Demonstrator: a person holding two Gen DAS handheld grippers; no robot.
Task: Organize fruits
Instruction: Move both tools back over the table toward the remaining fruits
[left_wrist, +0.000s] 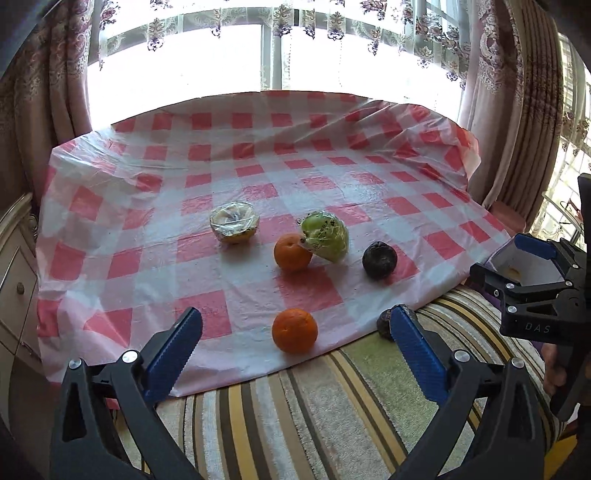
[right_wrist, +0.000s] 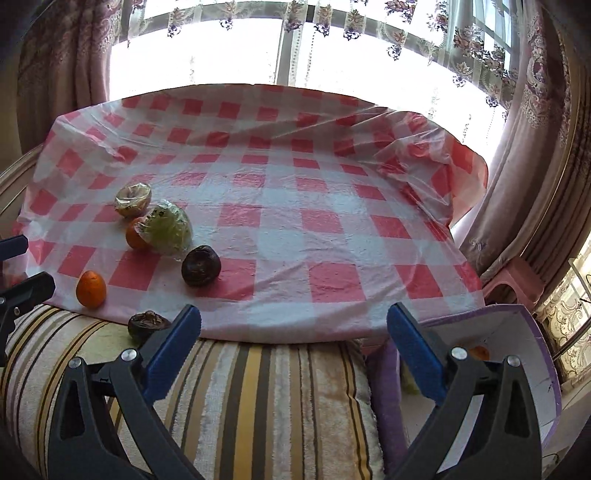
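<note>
Red-checked cloth carries the fruits, a near orange between the left gripper's spread, empty jaws, while only the right gripper, equally released, angled downward, shows the purple-rimmed box's inside.

We are viewing a red-and-white checked plastic cloth lying wrinkled over a flat surface, its far right corner standing bunched up. We are seeing a striped cushion lying just beside its near edge, patterned curtains hanging at both sides of a bright window, and a pink stool sitting at the right.
</note>
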